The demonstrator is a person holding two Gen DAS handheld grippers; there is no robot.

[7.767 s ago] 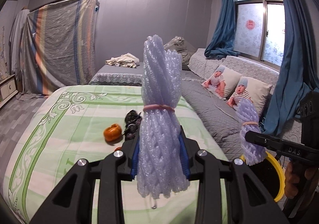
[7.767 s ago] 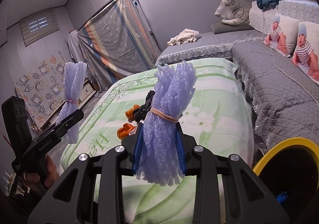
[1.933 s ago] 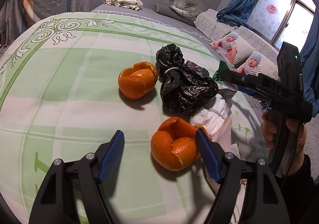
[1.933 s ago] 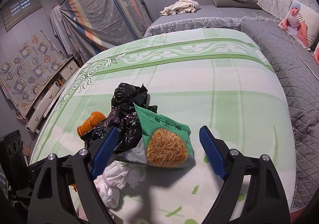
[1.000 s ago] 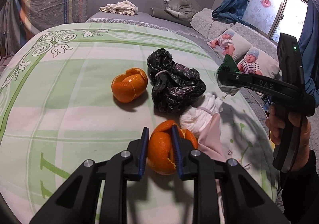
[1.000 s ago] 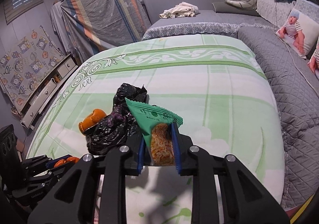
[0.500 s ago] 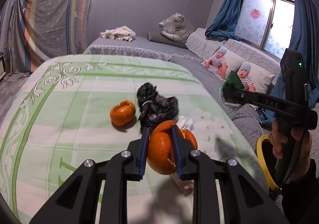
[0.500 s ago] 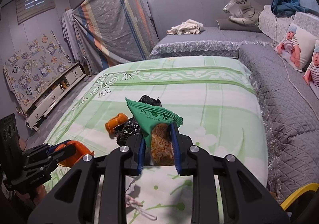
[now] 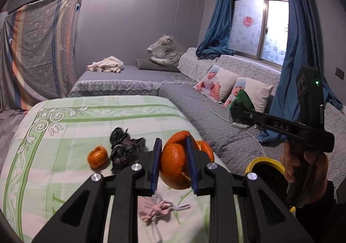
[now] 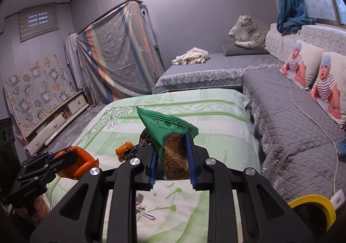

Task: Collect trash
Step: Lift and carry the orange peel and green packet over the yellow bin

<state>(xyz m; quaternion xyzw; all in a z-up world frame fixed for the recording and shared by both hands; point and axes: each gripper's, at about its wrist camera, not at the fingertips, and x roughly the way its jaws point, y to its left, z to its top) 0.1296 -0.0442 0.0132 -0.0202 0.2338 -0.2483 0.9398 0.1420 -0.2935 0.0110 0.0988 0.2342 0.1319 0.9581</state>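
Two loads aloft: left fingers (image 9: 174, 164) clamping orange peel (image 9: 175, 165), right fingers (image 10: 170, 159) pinching green wrapper (image 10: 167, 130), long axis upright.

Two orange peels: one (image 9: 176, 165) lower centre of the left wrist view, one (image 9: 97, 156) left of it. One black plastic bag (image 9: 124, 150) between them. One green snack packet (image 10: 170, 132), centre of the right wrist view. One pinkish face mask (image 9: 155, 210), low centre. One yellow-rimmed bin (image 9: 263, 163), lower right. Two baby-print cushions (image 9: 218, 85) (image 9: 248, 93), right of centre. One plush tiger (image 9: 166, 50), upper centre.
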